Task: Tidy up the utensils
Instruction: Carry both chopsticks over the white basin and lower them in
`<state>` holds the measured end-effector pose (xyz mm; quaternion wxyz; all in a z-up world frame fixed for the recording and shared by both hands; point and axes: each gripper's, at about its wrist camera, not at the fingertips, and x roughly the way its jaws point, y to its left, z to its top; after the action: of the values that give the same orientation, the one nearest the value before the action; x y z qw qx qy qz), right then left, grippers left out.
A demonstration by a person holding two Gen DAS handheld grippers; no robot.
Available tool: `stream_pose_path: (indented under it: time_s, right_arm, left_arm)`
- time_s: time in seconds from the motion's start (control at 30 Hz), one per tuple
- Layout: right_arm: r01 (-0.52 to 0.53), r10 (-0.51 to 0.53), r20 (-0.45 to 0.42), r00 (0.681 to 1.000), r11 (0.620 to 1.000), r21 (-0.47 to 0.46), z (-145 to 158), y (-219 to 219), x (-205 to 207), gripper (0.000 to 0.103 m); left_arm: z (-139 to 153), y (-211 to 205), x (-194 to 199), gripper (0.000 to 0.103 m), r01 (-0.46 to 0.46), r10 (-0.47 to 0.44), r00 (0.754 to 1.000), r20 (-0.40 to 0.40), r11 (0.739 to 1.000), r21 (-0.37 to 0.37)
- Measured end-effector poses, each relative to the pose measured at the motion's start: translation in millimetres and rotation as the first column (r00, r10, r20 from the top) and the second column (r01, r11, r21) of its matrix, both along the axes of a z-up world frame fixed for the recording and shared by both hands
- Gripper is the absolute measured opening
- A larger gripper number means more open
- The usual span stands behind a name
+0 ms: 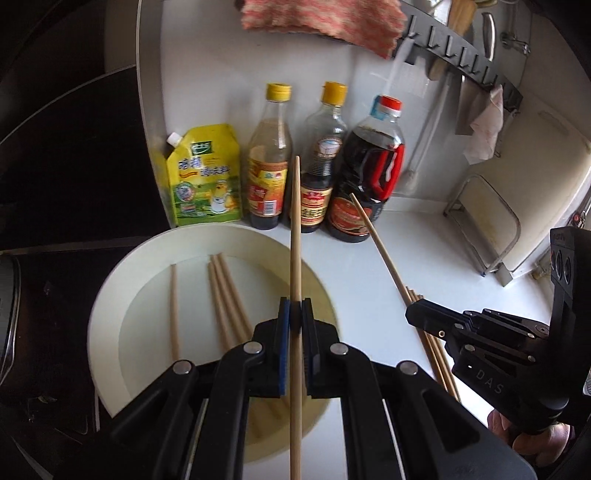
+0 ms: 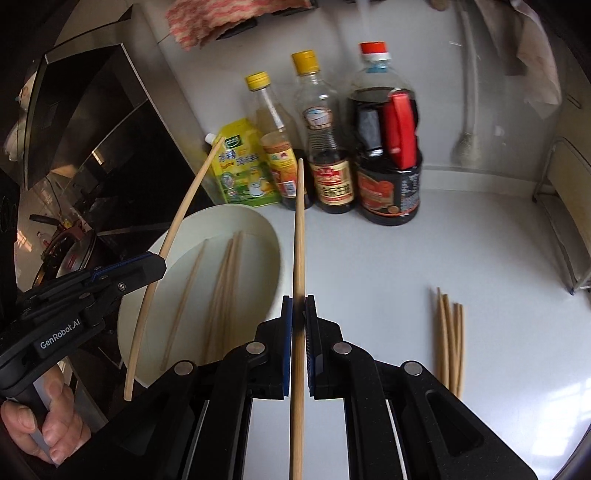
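Observation:
My left gripper [image 1: 294,314] is shut on a wooden chopstick [image 1: 295,229] and holds it above the white plate [image 1: 110,288]. Several chopsticks [image 1: 221,295] lie in the plate. My right gripper [image 2: 298,314] is shut on another chopstick [image 2: 299,236], held over the counter just right of the plate [image 2: 266,236]. A bundle of chopsticks [image 2: 450,339] lies on the white counter at the right. In the left wrist view the right gripper [image 1: 410,314] shows at the right with its chopstick [image 1: 376,243]. In the right wrist view the left gripper [image 2: 159,264] shows at the left.
A yellow pouch [image 1: 203,177] and three sauce bottles [image 1: 332,162] stand against the back wall behind the plate. A metal rack [image 1: 484,225] stands at the right. A black stove surface [image 2: 92,147] lies left of the plate. A cloth [image 1: 321,22] hangs above.

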<state>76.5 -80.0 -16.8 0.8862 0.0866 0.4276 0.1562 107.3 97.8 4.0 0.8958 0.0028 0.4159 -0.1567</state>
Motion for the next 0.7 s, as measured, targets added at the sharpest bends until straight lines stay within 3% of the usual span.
stream_pose_path:
  time_s: [0.4,0.7]
  right_arm:
    - [-0.155,0.153,-0.095,0.984,0.988,-0.009,-36,106,53,0.006]
    - [-0.142,0.135,-0.193,0.972,0.990,-0.021,-68,125,77,0.006]
  left_arm:
    - [-56,70,40,0.007,-0.081,0.084,0.989,-0.125,0.996,0.034]
    - [-94,84,62,0.007,-0.081,0.092,0.974,-0.205,0.995,0.061]
